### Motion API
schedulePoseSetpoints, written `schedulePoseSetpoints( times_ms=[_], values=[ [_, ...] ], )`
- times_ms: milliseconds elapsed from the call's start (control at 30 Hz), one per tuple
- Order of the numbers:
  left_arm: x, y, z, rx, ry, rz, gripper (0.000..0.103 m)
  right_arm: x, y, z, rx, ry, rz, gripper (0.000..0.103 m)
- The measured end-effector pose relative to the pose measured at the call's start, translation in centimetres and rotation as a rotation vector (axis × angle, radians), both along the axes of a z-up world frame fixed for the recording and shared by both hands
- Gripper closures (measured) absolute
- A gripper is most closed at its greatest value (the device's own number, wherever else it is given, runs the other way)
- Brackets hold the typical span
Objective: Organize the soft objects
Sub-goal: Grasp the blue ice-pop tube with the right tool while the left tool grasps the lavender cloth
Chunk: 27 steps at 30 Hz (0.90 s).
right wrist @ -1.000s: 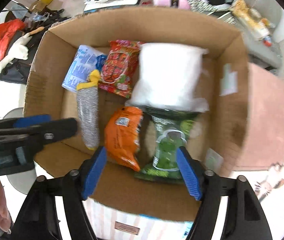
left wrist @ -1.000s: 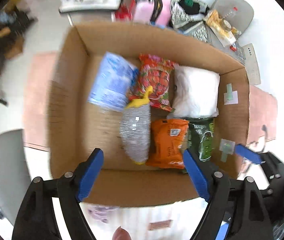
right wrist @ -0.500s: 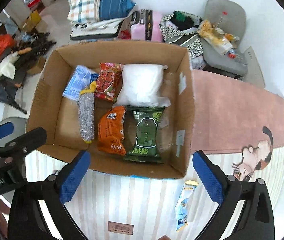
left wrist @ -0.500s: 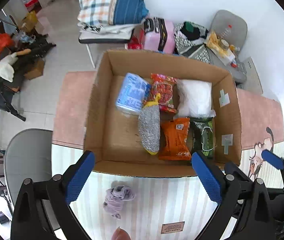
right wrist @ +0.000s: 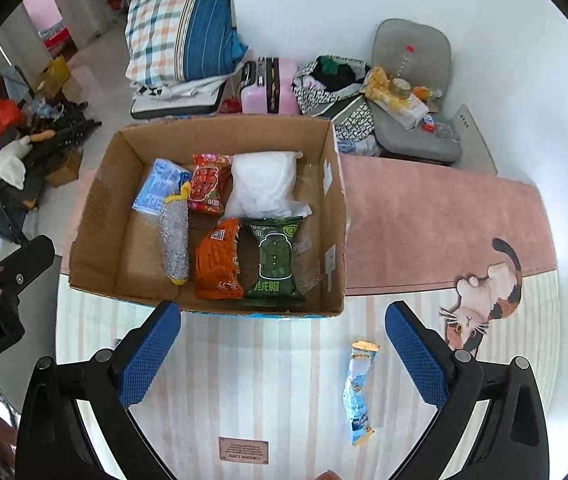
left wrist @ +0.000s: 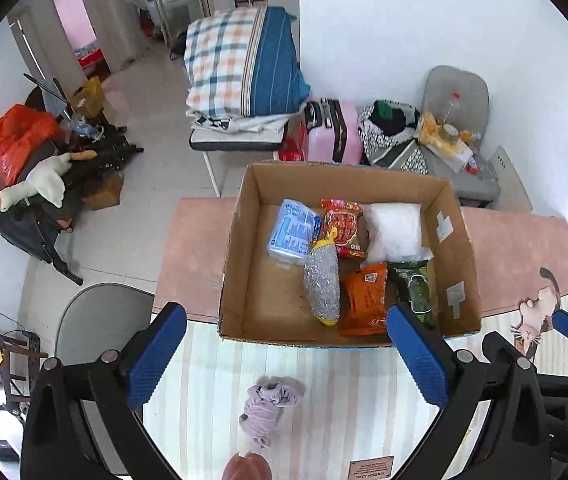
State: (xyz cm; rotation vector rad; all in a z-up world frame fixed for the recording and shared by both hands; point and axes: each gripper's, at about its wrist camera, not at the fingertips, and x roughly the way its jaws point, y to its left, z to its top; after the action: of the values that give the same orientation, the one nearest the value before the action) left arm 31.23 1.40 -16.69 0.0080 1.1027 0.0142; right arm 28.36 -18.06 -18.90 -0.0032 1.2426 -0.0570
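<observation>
The box (right wrist: 219, 292) is matt brown cardboard; the packets inside look like glossy plastic film (one silvery, mesh-textured (right wrist: 175, 236)); the lilac bundle (left wrist: 269, 406) is soft, wrinkled cloth.

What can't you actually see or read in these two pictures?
- Small label on the mat, right wrist view: print too small.
- Lilac cloth, left wrist view: too crumpled to identify.
- Green packet, left wrist view: lower end hidden behind the left hand-held gripper finger.
- Blue sachet, right wrist view: wording illegible.
</observation>
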Motion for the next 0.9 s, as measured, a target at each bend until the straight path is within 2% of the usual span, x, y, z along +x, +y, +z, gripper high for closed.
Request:
schedulePoseSetpoints(
  times_ms=[367,433,500,567,633,800,900],
  values=[
    [-3.0,-0.6,1.6,0.034,-0.036,-0.015,0.0,-3.3,-0.1,2.5,0.035,-0.087,-0.011,0.0],
    [-3.6,-0.7,1.2,0.025,-0.02,-0.003,0.0,-3.7,-0.5,2.5,0.081,-0.091,-0.006,0.0],
    [-4.9,-1.3,0.5,0.063,-0.028,0.021,0.0,-4.3,-1.9,2.0,0.125,-0.078,-0.026,0.0],
    [-5.7,-2.2,-0.9,0.096,-0.02,0.036,0.0,-4.9,-4.0,0.5,0.098,-0.03,-0.066,0.0],
    [-6.5,-3.3,-3.4,0.121,0.024,0.049,0.0,-5.4,-6.2,-1.6,0.041,0.03,-0.105,0.0],
    [-7.2,-4.9,-9.3,0.163,0.137,0.044,0.0,-7.2,-11.9,-10.1,0.006,0.256,-0.188,0.0],
    [-7.5,-5.3,-13.1,0.178,0.224,0.03,0.0,-7.8,-13.0,-14.5,-0.001,0.336,-0.193,0.0]
  ],
)
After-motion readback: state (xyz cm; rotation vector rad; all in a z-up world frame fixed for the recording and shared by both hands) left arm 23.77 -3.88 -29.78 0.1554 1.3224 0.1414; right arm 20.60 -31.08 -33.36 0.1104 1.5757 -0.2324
